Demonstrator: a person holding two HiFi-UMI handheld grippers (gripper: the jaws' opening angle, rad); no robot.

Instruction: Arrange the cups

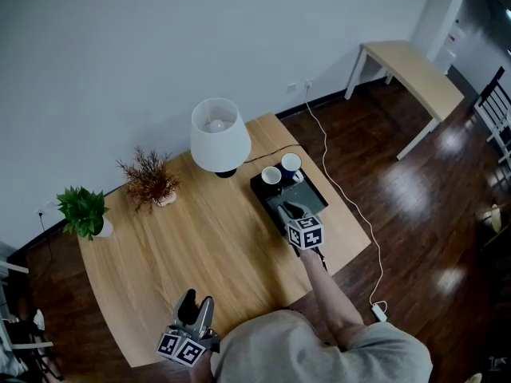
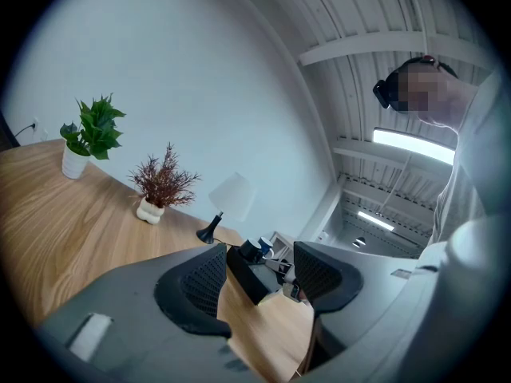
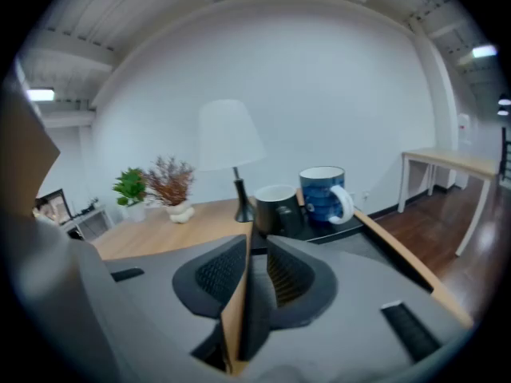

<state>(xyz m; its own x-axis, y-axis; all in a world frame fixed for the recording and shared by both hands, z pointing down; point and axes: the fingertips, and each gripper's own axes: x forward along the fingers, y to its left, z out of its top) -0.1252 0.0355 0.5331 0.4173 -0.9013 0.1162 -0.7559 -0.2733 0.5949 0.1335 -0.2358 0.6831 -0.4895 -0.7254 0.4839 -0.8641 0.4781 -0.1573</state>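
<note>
Two cups stand side by side at the far end of a black tray [image 1: 263,195] on the round wooden table [image 1: 184,238]: a black cup [image 1: 271,175] and a blue patterned cup [image 1: 291,163]. My right gripper [image 1: 289,210] hovers over the near part of the tray, pointing at the cups. In the right gripper view the black cup [image 3: 278,210] and blue cup [image 3: 323,194] sit just beyond the jaws; the right gripper [image 3: 254,266] stands open by a narrow gap with nothing in it. My left gripper [image 1: 194,306] rests near the table's front edge, open and empty [image 2: 255,274].
A white-shaded lamp [image 1: 218,136] stands just left of the tray, its cord running off the table's right side. A dried red plant [image 1: 149,180] and a green potted plant [image 1: 84,212] sit along the far left rim. A light desk [image 1: 411,74] stands across the dark floor.
</note>
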